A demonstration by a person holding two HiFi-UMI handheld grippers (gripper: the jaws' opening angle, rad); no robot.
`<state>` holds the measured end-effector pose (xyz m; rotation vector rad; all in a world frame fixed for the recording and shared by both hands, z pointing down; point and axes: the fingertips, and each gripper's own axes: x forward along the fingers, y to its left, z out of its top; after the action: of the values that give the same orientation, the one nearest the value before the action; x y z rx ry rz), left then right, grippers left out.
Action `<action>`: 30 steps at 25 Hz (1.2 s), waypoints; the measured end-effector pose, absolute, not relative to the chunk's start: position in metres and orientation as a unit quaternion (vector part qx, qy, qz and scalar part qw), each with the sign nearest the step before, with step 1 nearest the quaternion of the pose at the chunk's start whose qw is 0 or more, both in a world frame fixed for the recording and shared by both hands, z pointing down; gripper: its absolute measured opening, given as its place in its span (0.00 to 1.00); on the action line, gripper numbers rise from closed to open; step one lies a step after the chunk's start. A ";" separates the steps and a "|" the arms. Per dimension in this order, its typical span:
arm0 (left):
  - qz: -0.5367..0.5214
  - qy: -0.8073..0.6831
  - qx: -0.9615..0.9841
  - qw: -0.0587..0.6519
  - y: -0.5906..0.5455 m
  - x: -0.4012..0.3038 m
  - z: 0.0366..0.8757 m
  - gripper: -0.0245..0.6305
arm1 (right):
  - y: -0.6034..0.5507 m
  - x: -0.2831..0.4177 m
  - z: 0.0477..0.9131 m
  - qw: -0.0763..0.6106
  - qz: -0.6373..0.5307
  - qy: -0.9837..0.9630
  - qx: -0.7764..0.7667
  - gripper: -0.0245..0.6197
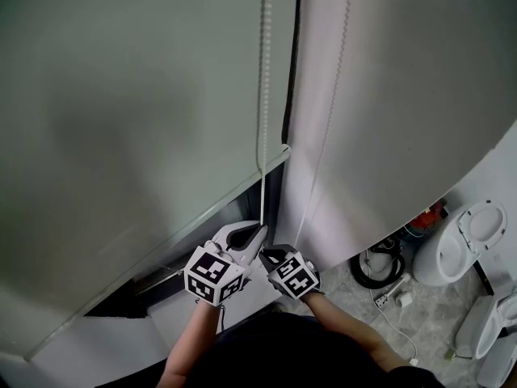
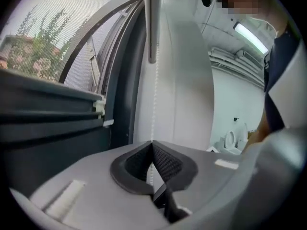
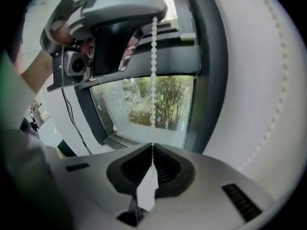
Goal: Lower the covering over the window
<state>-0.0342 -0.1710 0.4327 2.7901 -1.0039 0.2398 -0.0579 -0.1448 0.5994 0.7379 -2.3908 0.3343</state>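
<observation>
A pale grey roller blind (image 1: 137,111) covers most of the window, and its bottom bar (image 1: 202,212) slants above a dark strip of uncovered window. A white bead chain (image 1: 262,95) hangs down the blind's right edge to both grippers. My left gripper (image 1: 258,233) is shut on the chain (image 2: 153,109), which runs up from between its pads. Just below it, my right gripper (image 1: 268,254) is shut on the same chain (image 3: 153,71). In the right gripper view the left gripper (image 3: 151,18) grips the chain above, in front of the window glass (image 3: 158,99).
A second blind (image 1: 396,87) with its own bead chain (image 1: 331,120) hangs to the right. On the floor at the lower right are a white toilet (image 1: 468,241), a coiled black cable (image 1: 378,272) and a white power strip (image 1: 397,299).
</observation>
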 end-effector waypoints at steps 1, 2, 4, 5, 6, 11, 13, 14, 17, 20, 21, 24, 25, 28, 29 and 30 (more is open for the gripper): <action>0.081 -0.336 0.934 0.092 -0.171 -0.035 0.439 0.05 | -0.142 -0.057 0.606 0.313 0.130 -0.900 0.276 0.07; 0.083 -0.336 0.933 0.099 -0.171 -0.035 0.445 0.05 | -0.141 -0.056 0.610 0.321 0.133 -0.897 0.273 0.07; 0.091 -0.338 0.931 0.108 -0.173 -0.035 0.454 0.05 | -0.138 -0.053 0.617 0.332 0.139 -0.893 0.270 0.07; 0.095 -0.337 0.930 0.111 -0.172 -0.035 0.460 0.05 | -0.136 -0.052 0.621 0.336 0.142 -0.891 0.269 0.07; 0.098 -0.337 0.929 0.115 -0.171 -0.034 0.467 0.05 | -0.134 -0.050 0.626 0.340 0.144 -0.890 0.270 0.07; 0.124 -0.335 0.925 0.132 -0.166 -0.032 0.497 0.05 | -0.131 -0.045 0.632 0.351 0.146 -0.885 0.268 0.07; 0.139 -0.335 0.921 0.141 -0.165 -0.033 0.512 0.05 | -0.131 -0.045 0.625 0.341 0.149 -0.889 0.265 0.07; 0.147 -0.335 0.919 0.146 -0.165 -0.034 0.520 0.05 | -0.131 -0.045 0.620 0.336 0.149 -0.891 0.265 0.07; 0.163 -0.336 0.913 0.162 -0.163 -0.038 0.543 0.05 | -0.133 -0.044 0.601 0.321 0.141 -0.896 0.271 0.07; 0.169 -0.339 0.909 0.172 -0.162 -0.040 0.557 0.05 | -0.135 -0.038 0.585 0.301 0.141 -0.901 0.280 0.07; 0.172 -0.340 0.908 0.175 -0.163 -0.040 0.561 0.05 | -0.135 -0.036 0.582 0.295 0.144 -0.902 0.281 0.07; 0.189 -0.341 0.902 0.183 -0.163 -0.042 0.576 0.05 | -0.138 -0.030 0.559 0.261 0.147 -0.908 0.292 0.07; 0.196 -0.341 0.900 0.187 -0.162 -0.043 0.580 0.05 | -0.140 -0.030 0.547 0.244 0.147 -0.912 0.296 0.07; 0.212 -0.339 0.895 0.199 -0.157 -0.047 0.597 0.05 | -0.143 -0.032 0.508 0.188 0.135 -0.924 0.305 0.10; 0.216 -0.339 0.893 0.203 -0.155 -0.048 0.602 0.05 | -0.144 -0.034 0.495 0.172 0.127 -0.928 0.306 0.12; 0.221 -0.339 0.891 0.207 -0.153 -0.049 0.608 0.05 | -0.144 -0.035 0.483 0.158 0.117 -0.932 0.305 0.13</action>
<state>-0.0488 -0.1535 0.6084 2.4804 -0.9430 0.6149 -0.0354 -0.1441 0.4828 0.8740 -2.6656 0.3352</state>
